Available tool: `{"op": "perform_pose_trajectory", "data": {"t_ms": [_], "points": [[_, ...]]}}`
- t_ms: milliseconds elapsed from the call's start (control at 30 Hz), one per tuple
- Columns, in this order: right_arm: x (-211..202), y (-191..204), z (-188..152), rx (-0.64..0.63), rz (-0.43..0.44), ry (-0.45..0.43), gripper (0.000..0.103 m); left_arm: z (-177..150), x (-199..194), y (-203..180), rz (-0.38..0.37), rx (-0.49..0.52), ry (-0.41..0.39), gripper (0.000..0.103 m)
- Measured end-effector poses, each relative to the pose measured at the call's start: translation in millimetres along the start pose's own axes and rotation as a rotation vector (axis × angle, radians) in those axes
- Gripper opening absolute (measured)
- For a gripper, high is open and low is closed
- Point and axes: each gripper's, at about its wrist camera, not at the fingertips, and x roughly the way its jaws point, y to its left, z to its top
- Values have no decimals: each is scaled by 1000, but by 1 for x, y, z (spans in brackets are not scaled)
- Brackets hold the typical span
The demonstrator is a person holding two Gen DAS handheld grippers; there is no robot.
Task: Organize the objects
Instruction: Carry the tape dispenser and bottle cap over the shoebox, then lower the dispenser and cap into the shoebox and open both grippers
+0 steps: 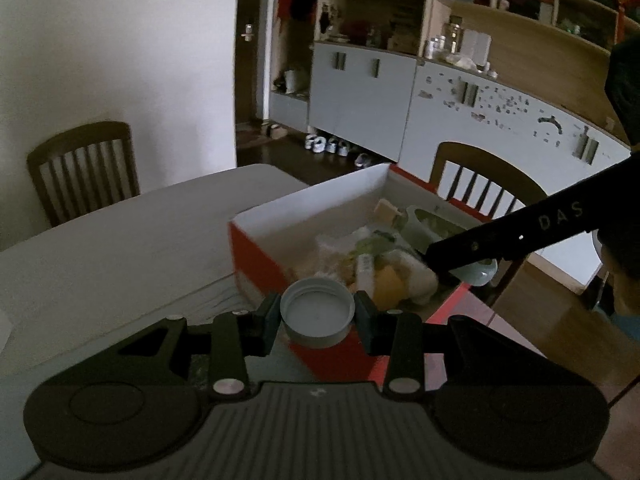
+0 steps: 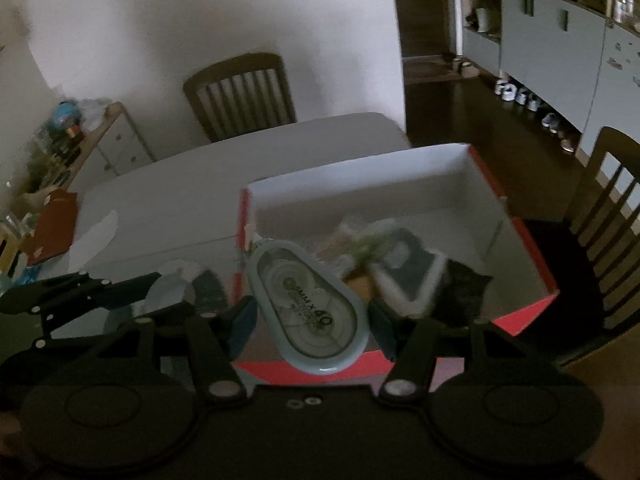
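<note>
My left gripper [image 1: 317, 318] is shut on a white plastic lid [image 1: 317, 312], open side up, just in front of the near corner of a red box with a white inside [image 1: 304, 200]. My right gripper [image 2: 312, 320] is shut on a pale blue correction tape dispenser [image 2: 310, 306] and holds it above the near edge of the same box [image 2: 360, 168]. Several packets and small items [image 1: 384, 264] lie in the box. The right gripper's arm [image 1: 512, 232] reaches over the box in the left wrist view. The left gripper [image 2: 72, 300] shows at the left of the right wrist view.
The box stands on a white table [image 1: 120, 232]. Wooden chairs [image 1: 84, 168] [image 2: 240, 92] stand at the far side, and another [image 2: 612, 208] to the right. A red booklet [image 2: 52, 228] lies at the table's left edge. Grey cabinets [image 1: 360, 88] line the far wall.
</note>
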Motion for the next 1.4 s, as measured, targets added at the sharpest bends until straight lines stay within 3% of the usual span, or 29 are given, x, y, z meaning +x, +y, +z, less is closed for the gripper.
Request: {"op": "perform_pose_trajectory", "data": {"t_ms": [467, 933, 1200, 1400], "points": [[26, -72, 18, 53, -73, -1, 60, 37, 68, -31, 8, 67, 47, 38], [73, -80, 18, 15, -88, 47, 60, 51, 157, -26, 73, 89, 202, 38], [89, -85, 10, 9, -91, 101, 61, 50, 181, -23, 75, 84, 283, 38], [97, -84, 8, -4, -99, 117, 61, 51, 182, -23, 65, 80, 293, 38]]}}
